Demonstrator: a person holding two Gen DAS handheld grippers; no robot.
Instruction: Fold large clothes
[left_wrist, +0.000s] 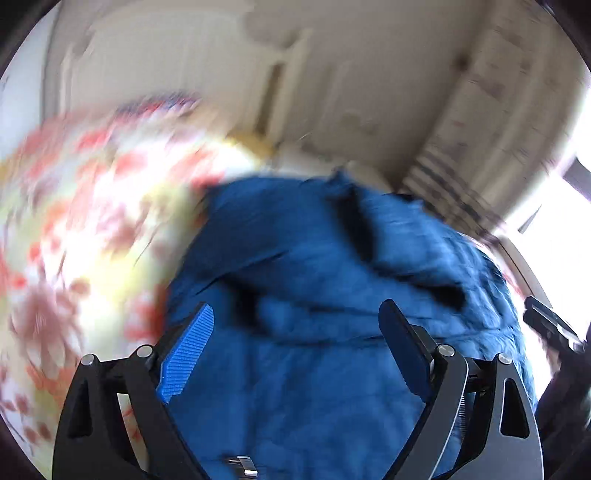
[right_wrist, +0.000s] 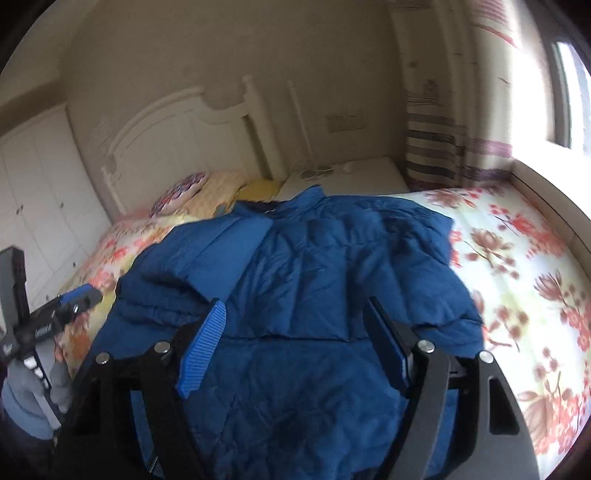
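A large blue quilted jacket (right_wrist: 303, 266) lies spread on the floral bed, collar toward the headboard, with one sleeve (right_wrist: 225, 251) folded across its left side. My right gripper (right_wrist: 295, 321) is open and empty, hovering above the jacket's lower middle. My left gripper (left_wrist: 299, 325) is open and empty above the same jacket (left_wrist: 332, 277); that view is motion-blurred. The left gripper also shows at the left edge of the right wrist view (right_wrist: 79, 299), and the right gripper at the right edge of the left wrist view (left_wrist: 546, 321).
The bed has a floral quilt (right_wrist: 517, 266) with pillows (right_wrist: 181, 195) by the white headboard (right_wrist: 177, 136). A white nightstand (right_wrist: 354, 173) stands beyond the bed. Striped curtains (right_wrist: 436, 147) and a bright window (right_wrist: 569, 96) are at right, white wardrobe doors (right_wrist: 37, 206) at left.
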